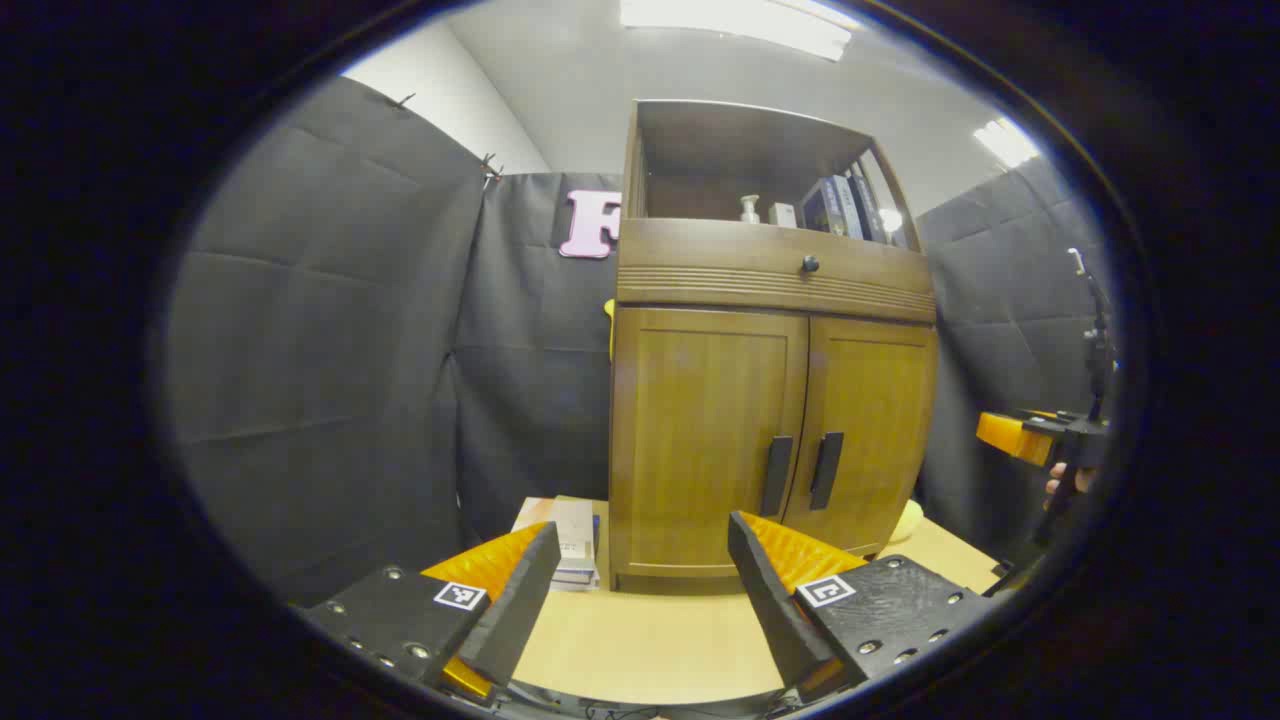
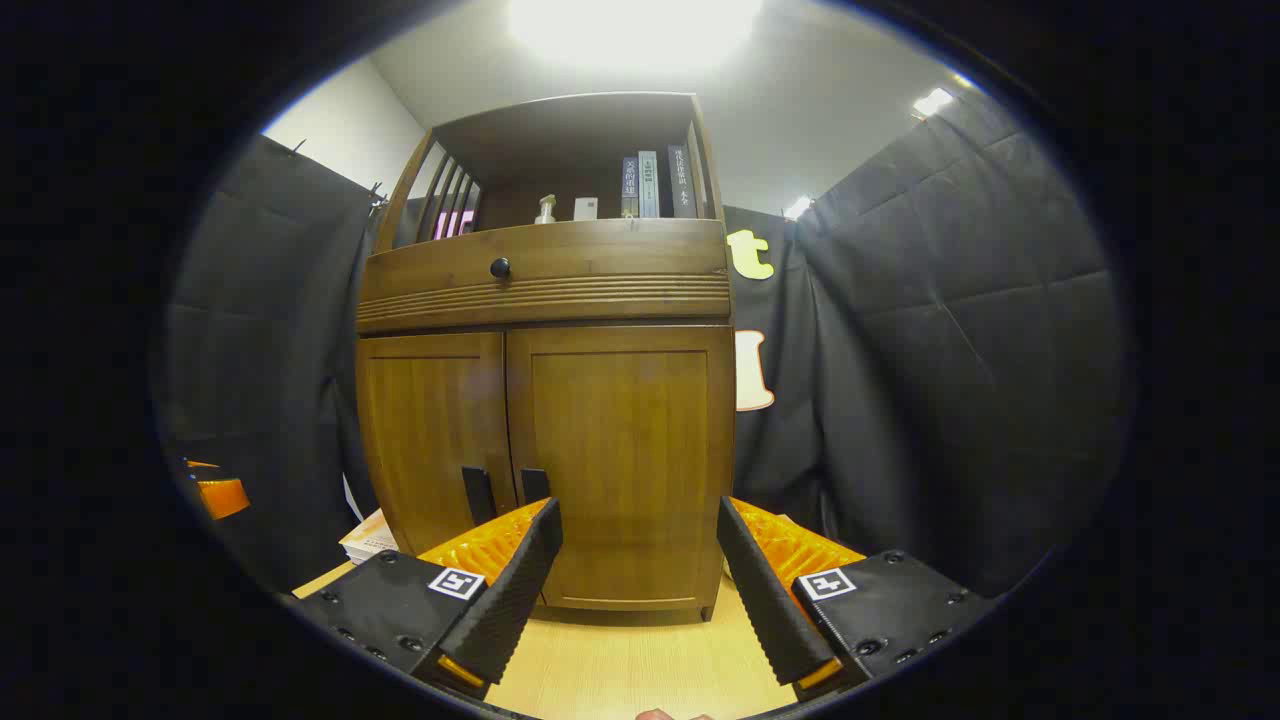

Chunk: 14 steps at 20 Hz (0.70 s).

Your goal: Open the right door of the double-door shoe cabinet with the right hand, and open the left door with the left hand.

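A brown wooden shoe cabinet (image 1: 770, 400) (image 2: 545, 400) stands on a light wood table, both doors closed. Its left door (image 1: 700, 430) (image 2: 430, 440) and right door (image 1: 875, 430) (image 2: 625, 450) carry black vertical handles (image 1: 777, 475) (image 1: 827, 470) (image 2: 477, 495) (image 2: 533, 485) at the centre seam. My left gripper (image 1: 645, 575) is open, a short way in front of the left door. My right gripper (image 2: 635, 560) is open in front of the right door, its left finger just below the right handle. The right gripper (image 1: 1040, 440), held by a hand, also appears at the far right in the left gripper view.
A drawer with a black knob (image 1: 810, 264) (image 2: 500, 268) sits above the doors. The open top shelf holds books (image 1: 840, 205) (image 2: 655, 185) and a small bottle (image 1: 749, 208). A stack of books (image 1: 565, 540) (image 2: 370, 537) lies left of the cabinet. Black cloth walls surround the table (image 1: 640, 640).
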Each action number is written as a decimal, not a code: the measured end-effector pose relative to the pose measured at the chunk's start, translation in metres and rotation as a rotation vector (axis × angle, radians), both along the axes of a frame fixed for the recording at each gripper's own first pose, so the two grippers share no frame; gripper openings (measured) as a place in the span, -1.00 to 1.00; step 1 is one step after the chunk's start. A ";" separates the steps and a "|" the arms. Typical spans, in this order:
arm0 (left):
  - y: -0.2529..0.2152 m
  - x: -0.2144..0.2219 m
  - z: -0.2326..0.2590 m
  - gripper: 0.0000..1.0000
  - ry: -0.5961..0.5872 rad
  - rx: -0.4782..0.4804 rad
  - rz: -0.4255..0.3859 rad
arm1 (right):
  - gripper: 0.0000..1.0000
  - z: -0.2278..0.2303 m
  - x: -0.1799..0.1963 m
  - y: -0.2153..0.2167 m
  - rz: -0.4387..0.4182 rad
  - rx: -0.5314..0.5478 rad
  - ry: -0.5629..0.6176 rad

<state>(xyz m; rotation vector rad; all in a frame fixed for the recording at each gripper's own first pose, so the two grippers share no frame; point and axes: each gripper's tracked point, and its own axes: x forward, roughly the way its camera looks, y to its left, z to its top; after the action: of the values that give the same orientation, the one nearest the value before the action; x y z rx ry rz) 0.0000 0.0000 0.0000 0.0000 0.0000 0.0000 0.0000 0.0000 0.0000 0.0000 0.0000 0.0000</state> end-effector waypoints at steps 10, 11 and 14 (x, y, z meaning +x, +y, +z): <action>-0.006 -0.001 -0.010 0.93 0.027 0.018 0.007 | 0.96 0.001 0.007 0.015 0.040 0.046 0.037; -0.009 -0.001 -0.011 0.96 0.031 0.024 0.003 | 0.96 0.002 0.008 0.018 0.044 0.054 0.039; -0.011 -0.004 -0.015 0.92 0.038 0.010 -0.007 | 0.94 0.003 0.012 0.027 0.062 0.054 0.043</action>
<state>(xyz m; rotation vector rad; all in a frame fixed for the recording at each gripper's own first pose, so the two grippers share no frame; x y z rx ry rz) -0.0036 -0.0107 -0.0149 0.0100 0.0376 -0.0067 0.0117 0.0268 0.0033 0.0538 0.0426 0.0622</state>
